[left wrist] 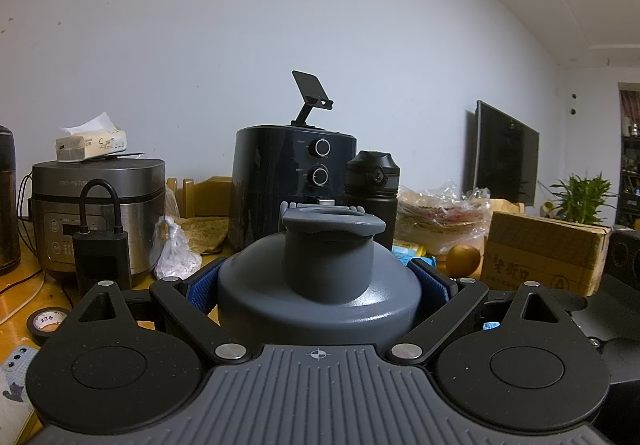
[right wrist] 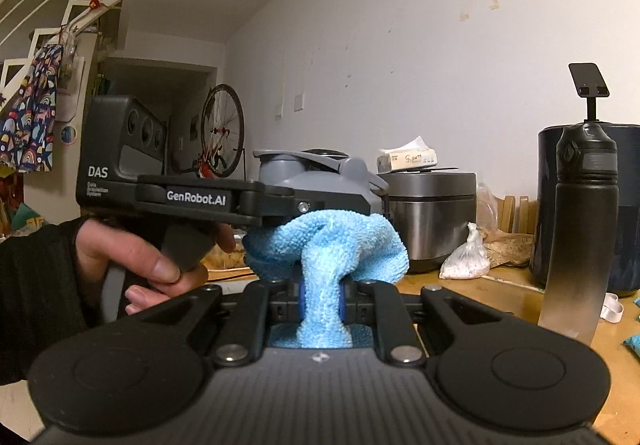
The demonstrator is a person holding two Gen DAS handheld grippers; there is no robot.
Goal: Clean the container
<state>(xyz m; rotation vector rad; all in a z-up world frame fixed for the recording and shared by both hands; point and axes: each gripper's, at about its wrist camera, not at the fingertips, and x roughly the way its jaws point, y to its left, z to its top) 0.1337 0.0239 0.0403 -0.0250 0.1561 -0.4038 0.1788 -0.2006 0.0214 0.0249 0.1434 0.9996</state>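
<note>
- Plainly, the left gripper [left wrist: 318, 285] has its jaws clenched on the grey container [left wrist: 320, 277], just under its lidded neck, holding it upright above the table [left wrist: 24, 297].
- Its long axis runs vertical, so the side wall faces the right gripper [right wrist: 320, 301], whose jaws are clamped on a blue microfiber cloth [right wrist: 326, 245].
- From the right wrist, the cloth bunches just beside the container's body below the left gripper; contact cannot be told.
- Only the left wrist shows both pads [left wrist: 200, 285] flanking the shoulder; only the right wrist shows the person's hand [right wrist: 132, 257] and the cloth.
</note>
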